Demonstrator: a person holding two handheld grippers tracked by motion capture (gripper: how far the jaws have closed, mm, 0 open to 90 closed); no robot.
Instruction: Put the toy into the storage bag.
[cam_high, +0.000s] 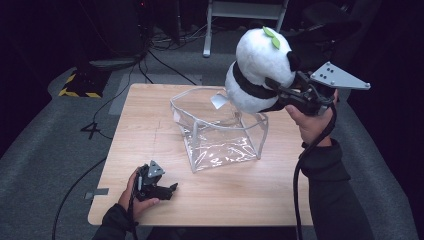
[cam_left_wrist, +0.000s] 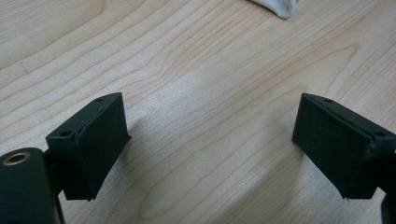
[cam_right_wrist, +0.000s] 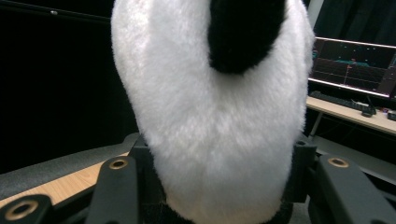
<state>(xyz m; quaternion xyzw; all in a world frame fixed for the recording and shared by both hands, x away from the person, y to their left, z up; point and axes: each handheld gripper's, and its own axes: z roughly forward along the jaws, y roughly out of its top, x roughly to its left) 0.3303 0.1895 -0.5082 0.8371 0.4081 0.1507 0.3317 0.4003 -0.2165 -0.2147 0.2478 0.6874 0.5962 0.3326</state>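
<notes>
A black-and-white plush panda (cam_high: 257, 70) with green leaves on its head hangs in the air above the far right rim of a clear plastic bag (cam_high: 220, 127) that stands open on the wooden table (cam_high: 150, 140). My right gripper (cam_high: 280, 95) is shut on the panda from the right; in the right gripper view its white body (cam_right_wrist: 210, 121) sits between the jaws. My left gripper (cam_high: 172, 189) rests low over the table's near left part, held by a hand, jaws open with bare wood between them (cam_left_wrist: 210, 135).
A white paper tag (cam_high: 218, 101) hangs from the panda over the bag's opening. Cables and a yellow-black striped base (cam_high: 80, 86) lie on the grey floor beyond the table. A desk with a monitor (cam_right_wrist: 355, 65) stands to the right.
</notes>
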